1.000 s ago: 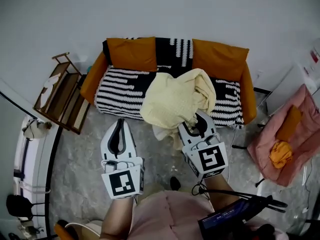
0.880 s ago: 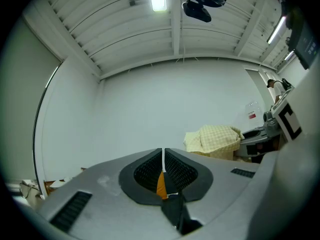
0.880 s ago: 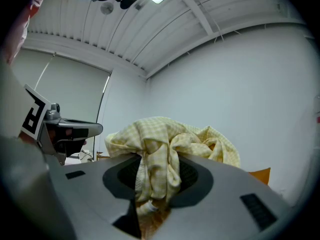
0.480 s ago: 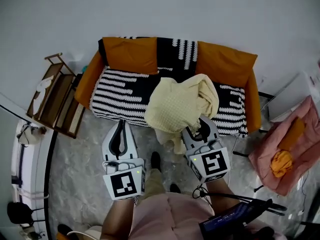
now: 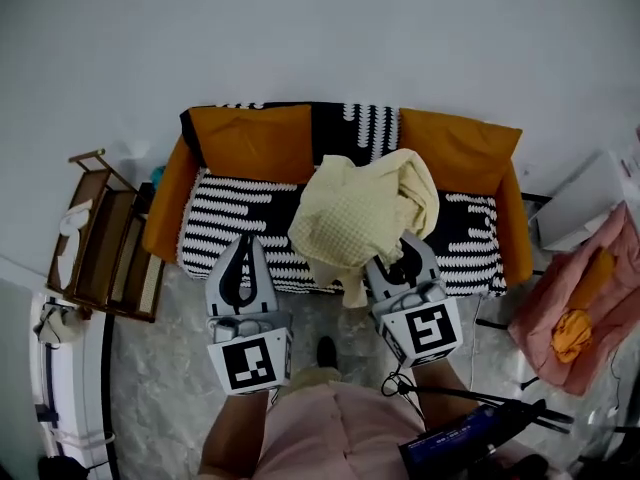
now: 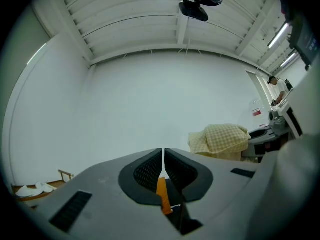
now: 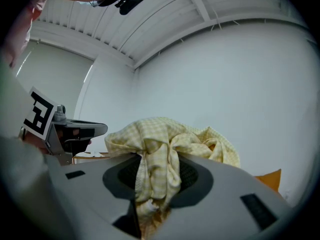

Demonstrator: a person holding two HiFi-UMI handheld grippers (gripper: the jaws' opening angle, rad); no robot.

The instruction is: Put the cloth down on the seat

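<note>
A pale yellow checked cloth (image 5: 362, 213) hangs bunched in the air over the front of the sofa seat (image 5: 240, 218), which wears a black-and-white striped cover. My right gripper (image 5: 405, 253) is shut on the cloth (image 7: 160, 156), whose folds spill out between and above its jaws. My left gripper (image 5: 240, 268) is shut with nothing in it, held over the seat's front edge, left of the cloth. The left gripper view has the jaws (image 6: 163, 169) pressed together, and the cloth (image 6: 220, 140) shows at its right.
Orange cushions (image 5: 250, 138) (image 5: 460, 148) line the sofa back. A wooden rack (image 5: 100, 238) stands left of the sofa. A pink-covered chair with an orange cloth (image 5: 575, 333) is at the right. Marbled floor (image 5: 150, 368) lies in front.
I have stepped closer to the sofa, which now sits lower in the head view. Both grippers and the held cloth now hang over the seat's front edge.
</note>
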